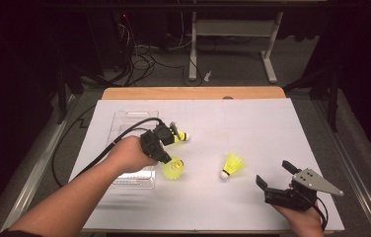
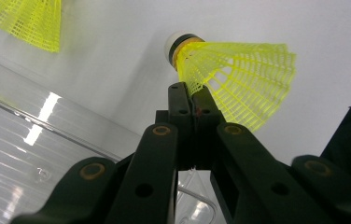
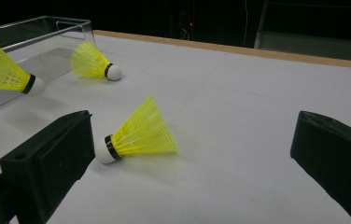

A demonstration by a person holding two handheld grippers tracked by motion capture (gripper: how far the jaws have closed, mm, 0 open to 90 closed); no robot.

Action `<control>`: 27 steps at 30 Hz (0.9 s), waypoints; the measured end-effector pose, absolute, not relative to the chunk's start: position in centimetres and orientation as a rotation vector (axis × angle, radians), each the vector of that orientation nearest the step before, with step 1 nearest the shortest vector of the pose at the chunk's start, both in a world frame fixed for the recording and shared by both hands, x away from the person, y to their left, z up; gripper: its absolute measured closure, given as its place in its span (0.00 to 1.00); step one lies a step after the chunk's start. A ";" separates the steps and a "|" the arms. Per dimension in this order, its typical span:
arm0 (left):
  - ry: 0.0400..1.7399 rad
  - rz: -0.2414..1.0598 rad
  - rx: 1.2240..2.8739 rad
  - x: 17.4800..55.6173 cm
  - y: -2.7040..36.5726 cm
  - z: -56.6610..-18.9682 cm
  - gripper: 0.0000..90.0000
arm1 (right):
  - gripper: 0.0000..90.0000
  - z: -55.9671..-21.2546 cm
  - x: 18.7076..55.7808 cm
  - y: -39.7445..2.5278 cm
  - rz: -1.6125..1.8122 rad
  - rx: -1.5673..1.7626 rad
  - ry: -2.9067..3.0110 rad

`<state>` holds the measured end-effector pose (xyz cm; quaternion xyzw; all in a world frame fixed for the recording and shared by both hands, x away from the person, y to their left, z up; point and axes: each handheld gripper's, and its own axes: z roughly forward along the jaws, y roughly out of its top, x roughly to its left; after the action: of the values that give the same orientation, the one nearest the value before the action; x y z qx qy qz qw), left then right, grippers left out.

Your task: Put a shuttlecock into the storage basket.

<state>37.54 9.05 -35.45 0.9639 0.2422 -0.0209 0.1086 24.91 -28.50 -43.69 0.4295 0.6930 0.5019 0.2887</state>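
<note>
Three yellow mesh shuttlecocks with white cork tips are on or over the white table. My left gripper (image 1: 166, 159) (image 2: 191, 91) is shut on the skirt of one shuttlecock (image 1: 172, 169) (image 2: 239, 77) just right of the clear tray. A second shuttlecock (image 1: 178, 134) (image 3: 92, 63) lies close behind it by the tray's corner; its skirt (image 2: 24, 21) shows in the left gripper view. A third shuttlecock (image 1: 233, 165) (image 3: 138, 133) lies on its side mid-table. My right gripper (image 1: 275, 173) (image 3: 194, 126) is open near the front right, a short way from the third one, with nothing held.
A clear plastic tray (image 1: 124, 121) (image 2: 19, 154) (image 3: 43, 28) sits at the table's left, under my left hand. The white sheet (image 1: 252, 123) ends at a wooden strip (image 1: 193, 93) at the back. Beyond that are floor cables and a desk frame.
</note>
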 end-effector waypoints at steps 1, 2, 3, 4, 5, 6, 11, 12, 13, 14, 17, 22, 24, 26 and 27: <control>0.719 -0.059 2.831 37.6 9.1 -35.4 1.00 | 0.00 -43.7 24.9 -28.5 1.340 1.147 1.850; 0.720 -0.064 2.833 37.6 9.2 -35.3 1.00 | 0.00 -43.7 24.9 -28.5 1.339 1.148 1.849; 0.720 -0.060 2.835 37.6 9.3 -35.2 1.00 | 0.00 -43.7 24.9 -28.5 1.339 1.148 1.849; 0.724 -0.053 2.834 37.6 9.4 -35.2 1.00 | 0.00 -43.7 24.9 -28.5 1.339 1.147 1.849; 0.722 -0.053 2.831 37.6 9.4 -35.2 1.00 | 0.00 -43.7 24.9 -28.5 1.339 1.147 1.850; 0.719 -0.059 2.831 37.6 9.4 -35.1 1.00 | 0.00 -43.7 24.9 -28.5 1.339 1.147 1.851; 0.712 -0.072 2.825 37.5 9.6 -34.8 1.00 | 0.00 -43.7 24.9 -28.5 1.338 1.148 1.850; 0.710 -0.078 2.821 37.5 9.7 -34.7 1.00 | 0.00 -43.7 24.9 -28.5 1.337 1.148 1.850; 0.707 -0.074 2.828 37.5 9.7 -34.6 1.00 | 0.00 -43.7 24.9 -28.5 1.337 1.148 1.851; 0.706 -0.077 2.829 37.5 9.8 -34.4 1.00 | 0.00 -43.7 24.9 -28.5 1.336 1.148 1.852; 0.706 -0.078 2.815 37.4 10.2 -33.9 1.00 | 0.00 -43.7 24.9 -28.5 1.335 1.152 1.852; 0.699 -0.087 2.796 37.3 10.7 -33.2 1.00 | 0.00 -43.7 24.9 -28.4 1.333 1.150 1.853; 0.702 -0.076 2.793 37.2 10.8 -33.1 1.00 | 0.01 -43.7 24.9 -28.4 1.332 1.145 1.854; 0.702 -0.073 2.792 37.1 10.8 -33.0 1.00 | 0.01 -43.7 24.9 -28.4 1.333 1.142 1.854; 0.700 -0.069 2.794 37.1 10.9 -32.9 1.00 | 0.01 -43.7 24.9 -28.4 1.333 1.142 1.855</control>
<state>37.12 10.85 -32.94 0.9615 0.2409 -0.0238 0.1297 24.89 -28.41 -43.73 0.4279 0.6951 0.4996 0.2900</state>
